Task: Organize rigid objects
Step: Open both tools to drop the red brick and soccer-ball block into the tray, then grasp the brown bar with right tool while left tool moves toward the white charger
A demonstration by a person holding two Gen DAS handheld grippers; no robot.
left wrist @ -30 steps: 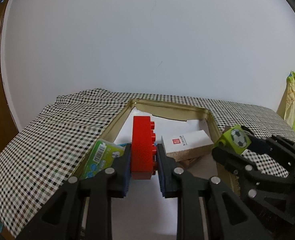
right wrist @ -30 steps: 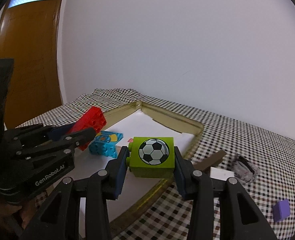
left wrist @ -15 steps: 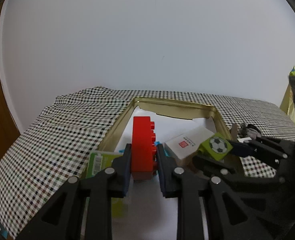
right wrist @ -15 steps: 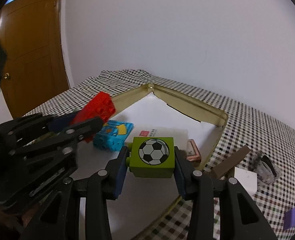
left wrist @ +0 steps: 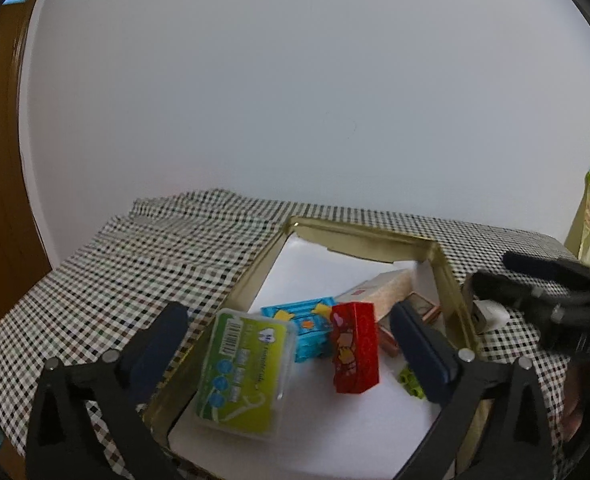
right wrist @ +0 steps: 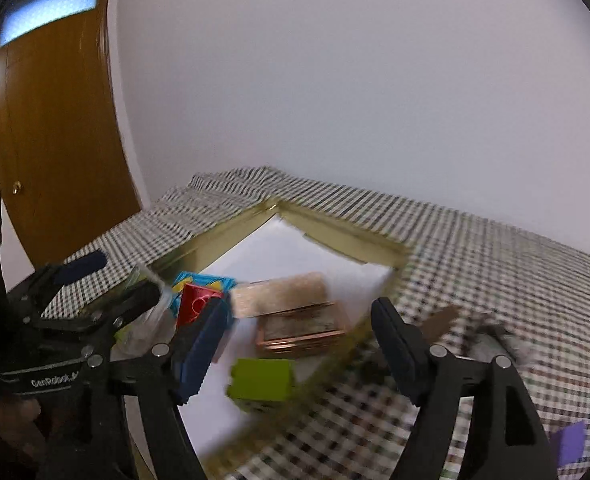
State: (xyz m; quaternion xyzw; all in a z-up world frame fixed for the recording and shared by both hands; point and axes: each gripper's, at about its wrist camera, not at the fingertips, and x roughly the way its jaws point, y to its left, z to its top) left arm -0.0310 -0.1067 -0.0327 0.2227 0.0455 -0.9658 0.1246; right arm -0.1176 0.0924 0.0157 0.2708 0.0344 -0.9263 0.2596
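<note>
My left gripper (left wrist: 287, 344) has its jaws opening wide over the gold tray (left wrist: 359, 240). The red brick (left wrist: 355, 348) stands on end on the tray's white liner between the fingers, touching neither pad. My right gripper (right wrist: 299, 344) also has its jaws opening. The green football block (right wrist: 263, 380) lies blurred on the liner below and between its fingers, free of the pads. In the left wrist view only a corner of the green block (left wrist: 411, 380) peeks out behind the right finger. The right gripper (left wrist: 495, 272) reaches in from the right, beyond the tray's edge.
In the tray lie a green floss box (left wrist: 243, 372), a blue brick (left wrist: 303, 328), a white and cork box (right wrist: 279, 294) and a copper tin (right wrist: 303, 328). On the checked cloth to the right lie a brown strip (right wrist: 439, 320) and a purple block (right wrist: 571, 440). A wooden door (right wrist: 55, 120) stands left.
Both grippers have let go. The red brick has dropped from the left pads and stands in the tray. The green block has fallen from the right pads onto the liner. Both pairs of jaws have spread.
</note>
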